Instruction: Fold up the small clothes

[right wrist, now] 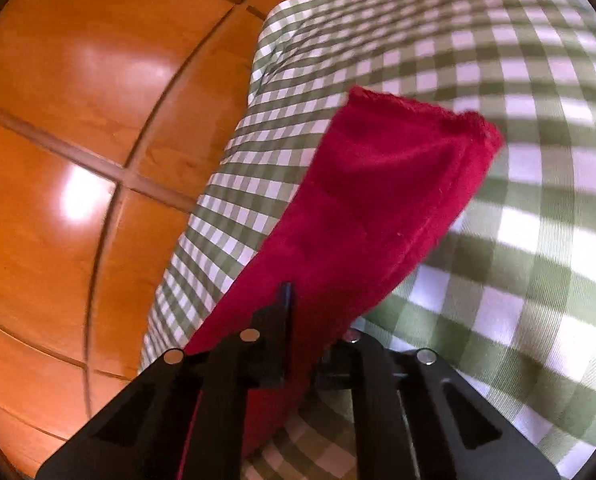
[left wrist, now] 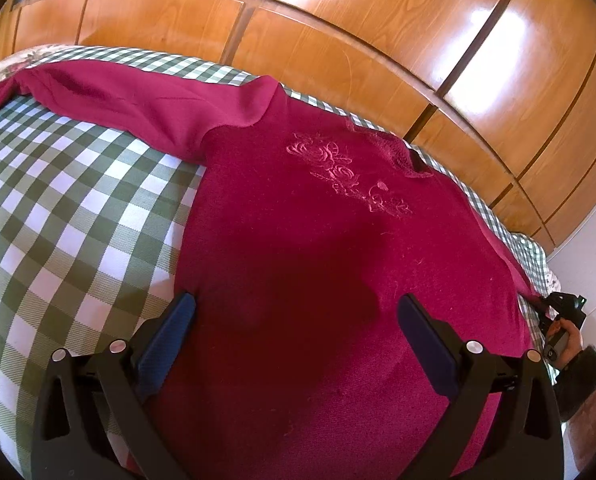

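Note:
A dark red sweater (left wrist: 306,248) with embroidered roses lies flat on the green-and-white checked bed cover (left wrist: 66,200). One sleeve (left wrist: 138,100) stretches out to the far left. My left gripper (left wrist: 296,316) is open and empty, hovering over the sweater's lower body. My right gripper (right wrist: 294,304) is shut on the other red sleeve (right wrist: 378,184) and holds it lifted above the checked cover (right wrist: 498,240), its cuff pointing away. The right gripper also shows small at the right edge of the left wrist view (left wrist: 558,312), at the sweater's far side.
A glossy wooden wardrobe (left wrist: 338,32) runs along the far side of the bed and shows in the right wrist view (right wrist: 78,160). A floral fabric (left wrist: 6,64) lies at the bed's far left corner. A pale wall (left wrist: 590,256) is at right.

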Motion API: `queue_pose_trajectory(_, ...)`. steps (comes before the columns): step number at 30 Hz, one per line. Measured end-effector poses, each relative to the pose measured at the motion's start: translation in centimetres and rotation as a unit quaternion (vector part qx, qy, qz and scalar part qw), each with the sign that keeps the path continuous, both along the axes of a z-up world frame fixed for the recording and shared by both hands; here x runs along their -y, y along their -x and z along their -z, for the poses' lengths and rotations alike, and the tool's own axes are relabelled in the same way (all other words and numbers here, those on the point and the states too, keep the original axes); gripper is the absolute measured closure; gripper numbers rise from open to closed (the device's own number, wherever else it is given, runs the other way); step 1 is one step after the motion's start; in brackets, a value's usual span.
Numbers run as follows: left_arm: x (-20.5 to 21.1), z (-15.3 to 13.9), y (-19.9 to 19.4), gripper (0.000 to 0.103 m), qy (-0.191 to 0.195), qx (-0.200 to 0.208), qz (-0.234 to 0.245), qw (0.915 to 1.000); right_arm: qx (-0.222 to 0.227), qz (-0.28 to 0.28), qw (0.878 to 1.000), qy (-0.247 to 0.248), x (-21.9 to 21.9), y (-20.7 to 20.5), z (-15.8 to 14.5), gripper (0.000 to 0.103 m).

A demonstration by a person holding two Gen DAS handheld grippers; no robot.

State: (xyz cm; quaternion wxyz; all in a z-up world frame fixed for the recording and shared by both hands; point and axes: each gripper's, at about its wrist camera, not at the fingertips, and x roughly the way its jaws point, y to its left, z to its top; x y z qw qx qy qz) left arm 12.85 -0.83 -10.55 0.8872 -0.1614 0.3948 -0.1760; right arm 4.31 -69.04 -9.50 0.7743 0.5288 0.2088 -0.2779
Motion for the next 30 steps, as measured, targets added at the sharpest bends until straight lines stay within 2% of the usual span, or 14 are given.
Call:
queue_pose_trajectory(4, 0.0, 0.0, 0.0, 0.004, 0.003, 0.000, 0.000, 1.0000, 0.005, -0.036, 0.998, 0.044, -2.0, -1.5, -2.3, 0.096)
queue_pose_trajectory(7, -0.1, 0.0, 0.1, 0.004, 0.005, 0.001, 0.000, 1.0000, 0.007, -0.079, 0.993, 0.090, -4.5, -3.4, -4.5, 0.096)
queue_pose_trajectory(10, -0.1, 0.0, 0.1, 0.004, 0.007, 0.001, 0.000, 1.0000, 0.011, -0.131, 0.983, 0.127, -7.9, -5.7, -6.5, 0.096)
queue_pose_trajectory(14, -0.2, 0.0, 0.1, 0.004, 0.010, 0.001, 0.000, 0.9999, 0.012, -0.214, 0.960, 0.178, -13.9, -9.1, -8.5, 0.096)
queue_pose_trajectory(19, -0.3, 0.1, 0.2, 0.004, 0.015, 0.003, 0.000, 0.9999, 0.002, -0.316, 0.919, 0.234, -22.4, -13.1, -9.8, 0.096)
queue_pose_trajectory(22, -0.4, 0.1, 0.2, 0.004, 0.019, 0.003, 0.000, 0.9998, -0.007, -0.375, 0.888, 0.265, -27.7, -15.3, -9.8, 0.096)
queue_pose_trajectory(23, -0.4, 0.1, 0.2, 0.004, 0.019, 0.003, 0.000, 0.9998, -0.012, -0.398, 0.873, 0.283, -30.1, -16.1, -9.6, 0.096)
queue_pose_trajectory(26, -0.4, 0.2, 0.3, 0.004, 0.021, 0.004, 0.000, 0.9998, -0.022, -0.441, 0.846, 0.299, -34.1, -17.4, -8.5, 0.096)
queue_pose_trajectory(30, -0.4, 0.2, 0.3, 0.004, 0.026, 0.004, 0.000, 0.9997, -0.041, -0.484, 0.821, 0.301, -37.9, -18.5, -6.2, 0.094)
